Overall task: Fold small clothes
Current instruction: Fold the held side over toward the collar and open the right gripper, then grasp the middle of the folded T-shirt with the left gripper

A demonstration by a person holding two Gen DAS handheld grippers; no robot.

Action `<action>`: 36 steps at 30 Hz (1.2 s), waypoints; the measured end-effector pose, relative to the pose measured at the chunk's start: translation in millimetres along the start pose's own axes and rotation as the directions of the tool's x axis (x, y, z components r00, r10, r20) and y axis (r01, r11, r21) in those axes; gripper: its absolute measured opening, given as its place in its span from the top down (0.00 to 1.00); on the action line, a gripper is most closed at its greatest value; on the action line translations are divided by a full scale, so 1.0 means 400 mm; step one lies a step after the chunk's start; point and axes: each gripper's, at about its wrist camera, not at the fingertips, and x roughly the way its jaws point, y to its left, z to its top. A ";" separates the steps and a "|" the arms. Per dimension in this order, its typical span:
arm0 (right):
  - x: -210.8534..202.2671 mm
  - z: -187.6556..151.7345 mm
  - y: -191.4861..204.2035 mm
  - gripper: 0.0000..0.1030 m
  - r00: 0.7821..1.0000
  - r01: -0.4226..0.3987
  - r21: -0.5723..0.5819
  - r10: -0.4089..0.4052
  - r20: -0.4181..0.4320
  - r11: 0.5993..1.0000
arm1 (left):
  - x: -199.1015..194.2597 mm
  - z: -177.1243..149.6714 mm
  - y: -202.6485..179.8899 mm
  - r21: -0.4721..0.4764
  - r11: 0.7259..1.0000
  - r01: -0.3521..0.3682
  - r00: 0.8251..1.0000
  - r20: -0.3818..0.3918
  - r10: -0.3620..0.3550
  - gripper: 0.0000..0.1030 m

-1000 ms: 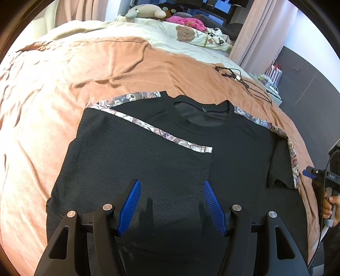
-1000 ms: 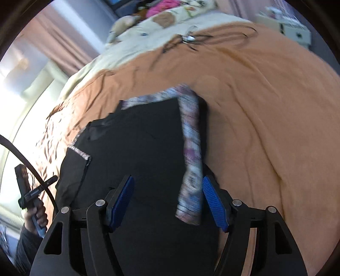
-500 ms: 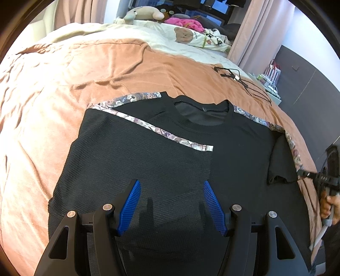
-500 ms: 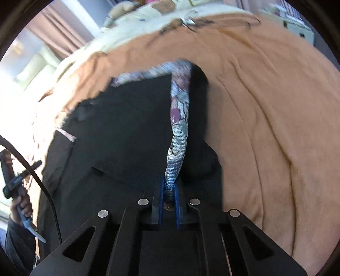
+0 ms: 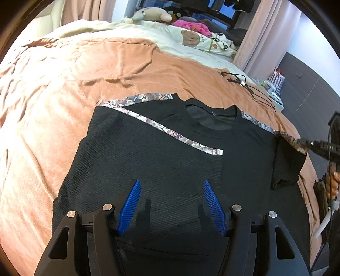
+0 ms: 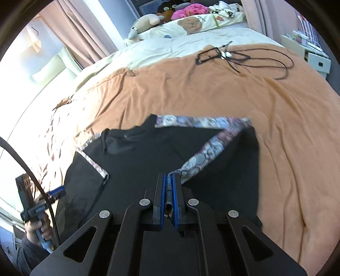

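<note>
A black T-shirt (image 5: 170,165) with floral-trimmed sleeves lies face up on the orange blanket (image 5: 63,106). Its left side is folded inward, the floral trim (image 5: 170,131) running diagonally across the chest. My left gripper (image 5: 172,203) hovers open over the shirt's lower part, with nothing between its blue pads. My right gripper (image 6: 169,180) is shut on the floral hem of the right sleeve (image 6: 204,155) and holds it raised above the black shirt (image 6: 138,161). In the left wrist view that gripper (image 5: 302,141) shows at the right edge, pinching the lifted sleeve (image 5: 286,163).
A tangled black cable (image 6: 244,57) lies on the blanket beyond the shirt's collar. Plush toys (image 5: 153,14) and printed pillows (image 6: 191,24) crowd the head of the bed. A white drawer unit (image 6: 314,55) stands past the bed's right side, and curtains hang behind.
My right gripper went from open around the sleeve's floral hem to shut on it, then lifted it and drew it inward over the shirt. The left gripper stayed put.
</note>
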 end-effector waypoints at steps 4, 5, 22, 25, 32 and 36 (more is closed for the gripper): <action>0.058 0.018 0.026 0.99 1.000 -0.009 -0.008 0.009 0.003 1.000 | 0.002 0.003 0.005 0.002 1.000 0.002 1.000 0.003 -0.002 0.38; 0.070 0.022 0.032 0.99 1.000 -0.014 -0.006 0.014 0.001 1.000 | 0.003 0.003 0.007 0.002 1.000 0.002 1.000 0.003 -0.002 0.38; 0.128 0.029 0.069 0.49 0.991 -0.085 0.005 0.084 0.102 0.996 | 0.015 0.020 -0.025 0.007 1.000 0.003 1.000 -0.002 -0.003 0.38; 0.110 0.006 0.036 0.49 0.995 -0.056 0.004 0.055 0.081 0.998 | 0.022 0.025 -0.059 0.011 1.000 0.020 1.000 -0.006 -0.020 0.38; 0.032 -0.035 -0.052 0.49 0.998 -0.012 0.008 0.012 0.055 1.000 | 0.052 0.028 -0.163 0.035 0.997 0.063 0.998 -0.020 -0.062 0.38; -0.015 -0.068 -0.094 0.39 0.999 0.017 0.003 -0.018 0.047 1.000 | 0.085 0.018 -0.240 0.044 0.995 0.084 0.996 -0.035 -0.083 0.38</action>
